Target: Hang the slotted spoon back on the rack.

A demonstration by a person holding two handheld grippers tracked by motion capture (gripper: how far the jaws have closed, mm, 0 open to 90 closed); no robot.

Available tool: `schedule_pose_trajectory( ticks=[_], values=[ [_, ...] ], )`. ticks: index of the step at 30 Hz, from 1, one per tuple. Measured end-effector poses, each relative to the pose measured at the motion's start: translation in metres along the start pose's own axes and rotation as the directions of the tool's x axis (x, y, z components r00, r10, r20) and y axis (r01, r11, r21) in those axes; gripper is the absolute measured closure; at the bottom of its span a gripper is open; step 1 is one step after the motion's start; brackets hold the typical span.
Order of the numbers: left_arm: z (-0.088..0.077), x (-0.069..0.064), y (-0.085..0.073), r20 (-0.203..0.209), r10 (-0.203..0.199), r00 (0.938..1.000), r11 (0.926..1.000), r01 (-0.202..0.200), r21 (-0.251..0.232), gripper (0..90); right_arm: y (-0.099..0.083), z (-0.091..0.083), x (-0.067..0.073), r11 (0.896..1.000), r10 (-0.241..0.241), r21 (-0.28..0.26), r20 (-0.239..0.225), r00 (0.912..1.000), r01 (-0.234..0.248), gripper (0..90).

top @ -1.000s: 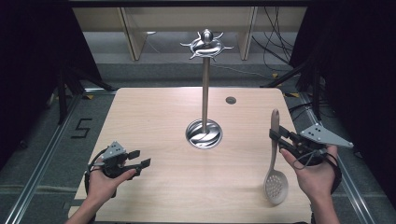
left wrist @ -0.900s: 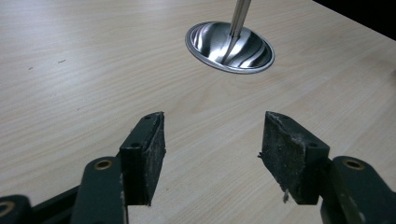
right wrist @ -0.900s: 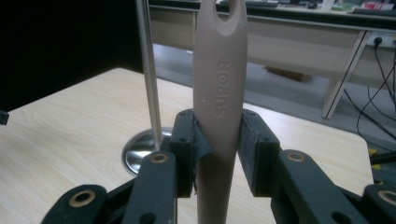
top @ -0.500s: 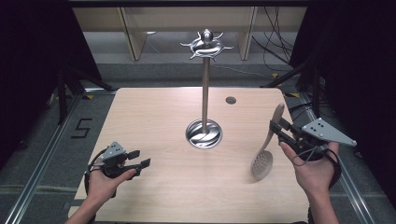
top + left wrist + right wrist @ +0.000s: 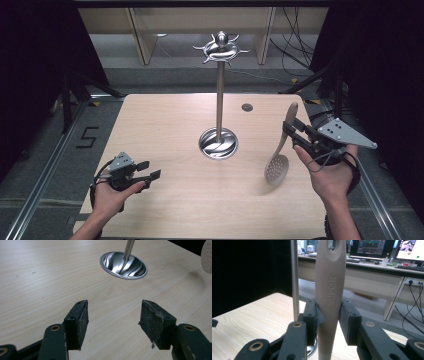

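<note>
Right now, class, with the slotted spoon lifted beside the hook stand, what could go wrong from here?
1. The right gripper clamps the slotted spoon on its smooth, tapering handle, and the heavy head hangs below; it might pivot or slip.
2. The hanging hole sits close above the pads, leaving little room to reach a hook on the stand.
3. The swinging head could knock the stand's pole.

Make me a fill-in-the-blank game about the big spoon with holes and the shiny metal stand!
1. The right gripper squeezes the spoon's ____ between its fingers.
2. The round end of the spoon is full of little ____.
3. The left gripper has ____ between its fingers.
4. The metal stand has a tall pole rising from a round, shiny ____.

Missing words: handle; holes; nothing; base
</note>
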State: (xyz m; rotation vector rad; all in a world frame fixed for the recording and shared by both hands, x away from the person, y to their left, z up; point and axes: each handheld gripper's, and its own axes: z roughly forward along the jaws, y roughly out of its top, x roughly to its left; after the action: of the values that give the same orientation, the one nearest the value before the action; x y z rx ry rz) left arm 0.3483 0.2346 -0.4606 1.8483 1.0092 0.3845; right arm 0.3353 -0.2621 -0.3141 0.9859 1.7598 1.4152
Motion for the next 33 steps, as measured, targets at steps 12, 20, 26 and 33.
schedule_pose_trajectory(
  ticks=[12, 20, 26, 33],
  values=[
    [0.000, 0.000, 0.000, 0.001, 0.002, 1.0000, 1.0000, -0.002, 0.001, 38.5, 0.010, 0.015, 0.008, 0.999, -0.014, -0.029, -0.025, 0.9996, 0.013, 69.6],
    [0.000, 0.001, -0.001, 0.008, 0.005, 1.0000, 1.0000, -0.005, -0.002, 38.5, 0.017, 0.027, 0.020, 1.000, 0.004, -0.024, -0.049, 0.9988, -0.005, 69.6],
    [0.000, 0.000, 0.000, 0.007, 0.000, 1.0000, 1.0000, 0.000, -0.005, 38.4, 0.019, 0.032, 0.022, 0.999, -0.015, -0.042, -0.056, 0.9983, 0.013, 69.6],
    [0.000, -0.001, -0.001, -0.004, -0.002, 1.0000, 1.0000, 0.002, 0.006, 38.4, 0.022, 0.037, 0.026, 0.999, -0.001, -0.040, -0.072, 0.9974, -0.002, 69.6]
  ],
)
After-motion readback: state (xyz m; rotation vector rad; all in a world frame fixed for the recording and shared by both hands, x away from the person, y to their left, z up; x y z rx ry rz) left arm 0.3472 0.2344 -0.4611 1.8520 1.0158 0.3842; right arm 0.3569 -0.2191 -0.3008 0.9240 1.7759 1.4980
